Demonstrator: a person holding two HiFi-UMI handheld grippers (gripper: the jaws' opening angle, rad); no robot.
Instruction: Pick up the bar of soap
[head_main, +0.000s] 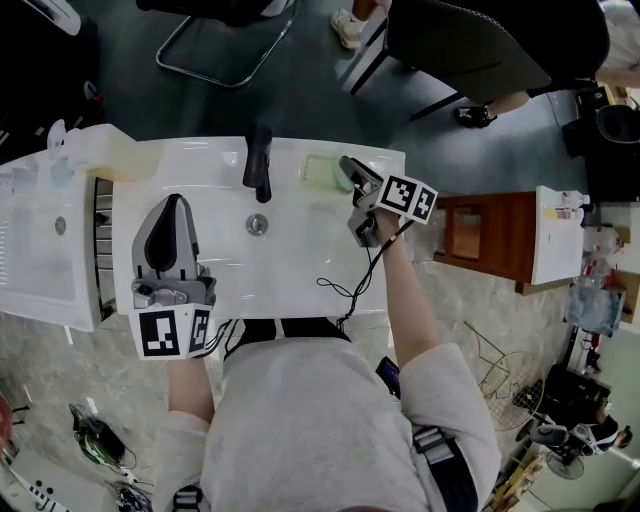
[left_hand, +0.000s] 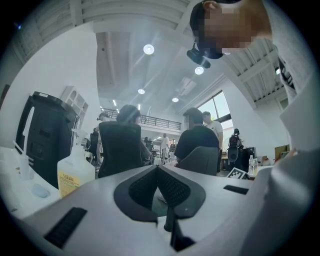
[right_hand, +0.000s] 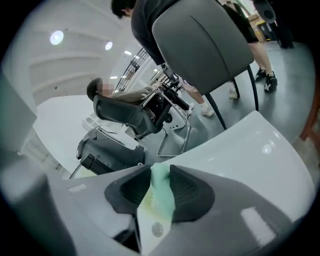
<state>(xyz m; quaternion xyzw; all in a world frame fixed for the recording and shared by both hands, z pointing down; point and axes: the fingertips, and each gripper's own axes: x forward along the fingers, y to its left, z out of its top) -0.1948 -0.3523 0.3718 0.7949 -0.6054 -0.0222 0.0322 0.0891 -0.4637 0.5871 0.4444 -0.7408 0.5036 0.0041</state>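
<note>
Nearest, the person's grey-shirted torso (head_main: 310, 420) stands at the near edge of a white washbasin surface (head_main: 300, 290), both forearms reaching over it. Left: the left gripper (head_main: 174, 200) is held level above the left part of the bowl, its jaws brought together at the tips with nothing between them, as the left gripper view (left_hand: 157, 171) confirms. Centre: the round drain (head_main: 257, 224) lies in the bowl, and a thin black cable (head_main: 355, 285) trails across the near right of the bowl up to the right gripper. Right and farther: the right gripper (head_main: 347, 168) reaches to the far rim, tilted downward, its jaws narrowed onto the bar of soap (head_main: 320, 172). In the right gripper view (right_hand: 161, 172) the pale green bar of soap (right_hand: 161, 195) stands on edge between the two dark pads, which press it from either side; whether it is clear of the surface cannot be told. Just left of the soap, the black faucet (head_main: 260, 160) rises from the far rim. Far left, a clear bottle (left_hand: 75, 172) with a yellow label stands on the surface. Beyond the basin: office chairs (head_main: 480, 45) on a dark floor.
</note>
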